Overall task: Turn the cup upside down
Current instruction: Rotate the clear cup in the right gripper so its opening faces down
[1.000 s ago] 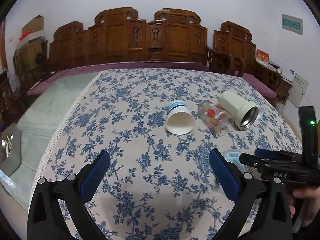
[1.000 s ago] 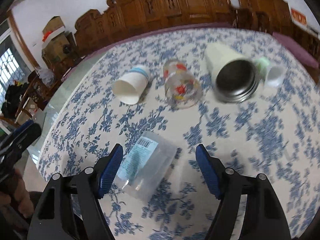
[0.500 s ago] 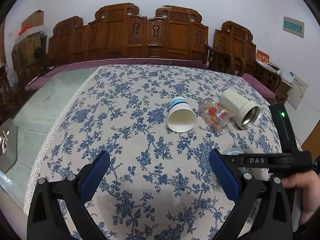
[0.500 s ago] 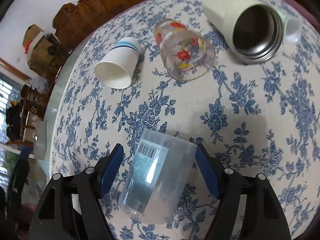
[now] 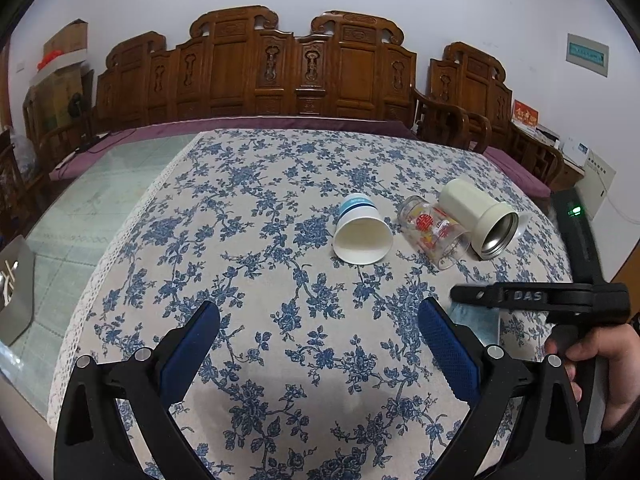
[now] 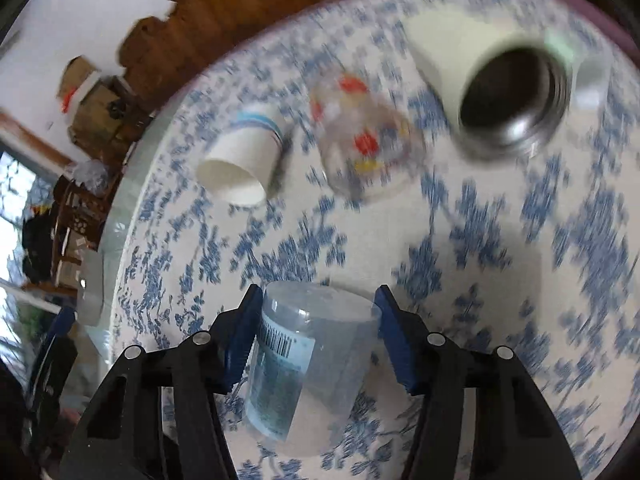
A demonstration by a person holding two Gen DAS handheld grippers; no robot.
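We are holding the left tool (image 5: 318, 344) wide apart over the near part of the table (image 5: 248, 240), gripping nothing; between its blue pads (image 5: 190, 346) lies only flowered cloth, and open cloth is stretching ahead to the far edge. To the left, the cloth's lace edge (image 5: 120, 248) is running diagonally, with a bare glass strip (image 5: 100, 200) beyond it before the table drops off.

Moving right, three vessels are lying on their sides in a row, mouths toward us: a white paper cup (image 5: 362, 228) with blue bands, a clear glass with red prints (image 5: 434, 230) just beside it, and a cream steel-lined flask (image 5: 478, 218) touching the glass. A small pale cap (image 6: 590, 80) is sitting just past the flask, near the right edge.

Nearest the right, we are closing the right tool (image 6: 316, 338) on a clear plastic cup (image 6: 304, 364) with a barcode label; both blue pads (image 6: 240, 344) are pressing against its sides. The cup is tilted, its closed end pointing away from us; the right wrist view is blurred, so we cannot tell whether it is touching the cloth. In the left view the right tool (image 5: 454, 294) is hiding most of that cup.
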